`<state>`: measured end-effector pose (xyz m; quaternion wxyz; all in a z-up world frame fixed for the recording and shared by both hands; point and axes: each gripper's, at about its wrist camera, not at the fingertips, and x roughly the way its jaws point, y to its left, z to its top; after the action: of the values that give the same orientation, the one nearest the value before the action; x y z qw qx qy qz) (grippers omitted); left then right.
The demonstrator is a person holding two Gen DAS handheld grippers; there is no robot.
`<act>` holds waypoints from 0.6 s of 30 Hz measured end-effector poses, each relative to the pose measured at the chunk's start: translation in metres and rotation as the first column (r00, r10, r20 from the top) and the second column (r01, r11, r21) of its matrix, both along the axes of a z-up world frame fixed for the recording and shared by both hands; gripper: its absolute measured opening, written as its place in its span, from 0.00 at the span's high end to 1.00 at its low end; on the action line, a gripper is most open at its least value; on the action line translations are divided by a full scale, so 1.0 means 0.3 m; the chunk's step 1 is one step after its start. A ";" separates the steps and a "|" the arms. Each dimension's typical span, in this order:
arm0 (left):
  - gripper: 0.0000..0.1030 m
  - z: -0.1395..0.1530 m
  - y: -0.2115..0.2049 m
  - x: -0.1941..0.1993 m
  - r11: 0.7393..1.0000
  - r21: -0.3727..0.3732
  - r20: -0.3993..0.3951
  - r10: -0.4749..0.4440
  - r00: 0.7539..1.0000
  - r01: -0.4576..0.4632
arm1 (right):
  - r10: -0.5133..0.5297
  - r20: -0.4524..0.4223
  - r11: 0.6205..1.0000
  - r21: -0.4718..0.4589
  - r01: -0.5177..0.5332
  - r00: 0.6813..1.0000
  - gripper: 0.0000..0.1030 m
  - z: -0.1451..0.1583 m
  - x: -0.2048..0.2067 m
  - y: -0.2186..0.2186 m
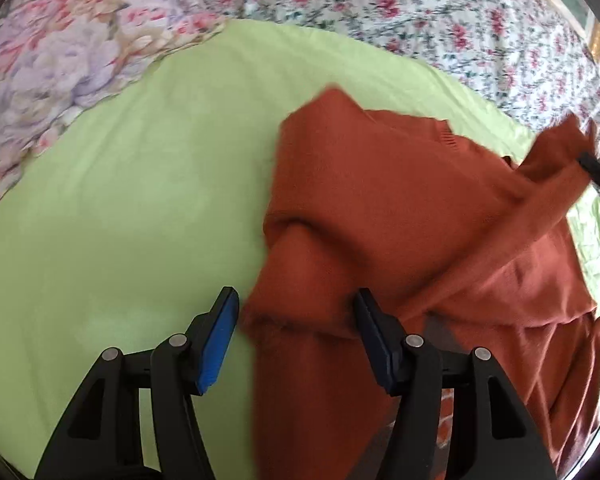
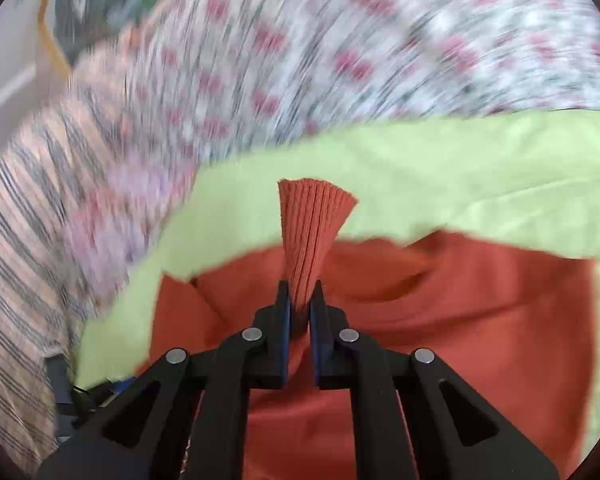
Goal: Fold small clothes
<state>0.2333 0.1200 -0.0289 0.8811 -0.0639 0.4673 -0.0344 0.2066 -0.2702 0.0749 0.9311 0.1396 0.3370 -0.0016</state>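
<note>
A rust-orange knit sweater [image 1: 400, 200] lies crumpled on a light green sheet [image 1: 120, 200]. My left gripper [image 1: 296, 304] is open, its blue-padded jaws wide apart just over the sweater's near left edge, which lies between them. My right gripper [image 2: 300, 292] is shut on the sweater's ribbed cuff [image 2: 314, 224], which fans out past the jaws above the rest of the sweater [image 2: 460, 320]. In the left wrist view the right gripper [image 1: 592, 164] shows at the far right, holding that sleeve up.
The green sheet [image 2: 460, 168] is spread over a bed with a floral bedspread [image 1: 420, 12]. A floral pillow or quilt [image 1: 60, 68] lies at the back left. The right wrist view is motion-blurred.
</note>
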 end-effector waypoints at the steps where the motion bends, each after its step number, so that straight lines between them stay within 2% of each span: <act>1: 0.41 0.001 -0.024 0.010 1.000 0.008 0.001 -0.013 1.000 0.013 | -0.042 0.006 0.999 -0.001 0.042 0.999 0.91 -0.001 -0.043 -0.041; 3: 0.41 0.001 -0.058 0.021 0.999 0.004 -0.001 -0.041 0.999 0.041 | -0.092 -0.011 0.996 -0.005 0.092 0.996 0.91 -0.029 -0.095 -0.098; 4: 0.41 -0.001 -0.074 0.019 0.999 0.015 0.001 -0.051 0.999 0.051 | -0.121 -0.050 0.993 0.002 0.122 0.991 0.91 -0.071 -0.124 -0.147; 6: 0.40 -0.005 -0.098 0.008 0.996 0.052 0.004 -0.071 0.997 0.071 | -0.160 -0.134 0.984 0.062 0.169 0.978 0.91 -0.147 -0.150 -0.222; 8: 0.40 -0.009 -0.092 -0.002 0.996 0.054 0.002 -0.069 0.998 0.069 | -0.184 -0.204 0.970 0.121 0.212 0.961 0.90 -0.205 -0.178 -0.281; 11: 0.40 -0.011 -0.054 -0.016 0.998 0.033 -0.007 -0.048 0.999 0.049 | -0.241 -0.217 0.955 0.120 0.271 0.946 0.74 -0.219 -0.218 -0.308; 13: 0.40 -0.007 -0.035 -0.024 0.999 0.033 -0.008 -0.036 0.999 0.036 | -0.275 -0.191 0.947 0.114 0.299 0.942 0.56 -0.198 -0.235 -0.310; 15: 0.39 -0.009 -0.013 -0.035 1.000 0.014 -0.012 -0.023 1.000 0.024 | -0.296 -0.176 0.939 0.126 0.320 0.939 0.48 -0.182 -0.245 -0.325; 18: 0.39 -0.012 -0.002 -0.044 1.000 -0.003 -0.017 -0.015 1.000 0.015 | -0.290 -0.208 0.939 0.128 0.320 0.934 0.47 -0.193 -0.220 -0.336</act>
<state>0.2200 0.1195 -0.0326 0.8766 -0.0621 0.4753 -0.0410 0.1405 -0.3709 0.0169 0.8697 0.2637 0.3955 -0.1327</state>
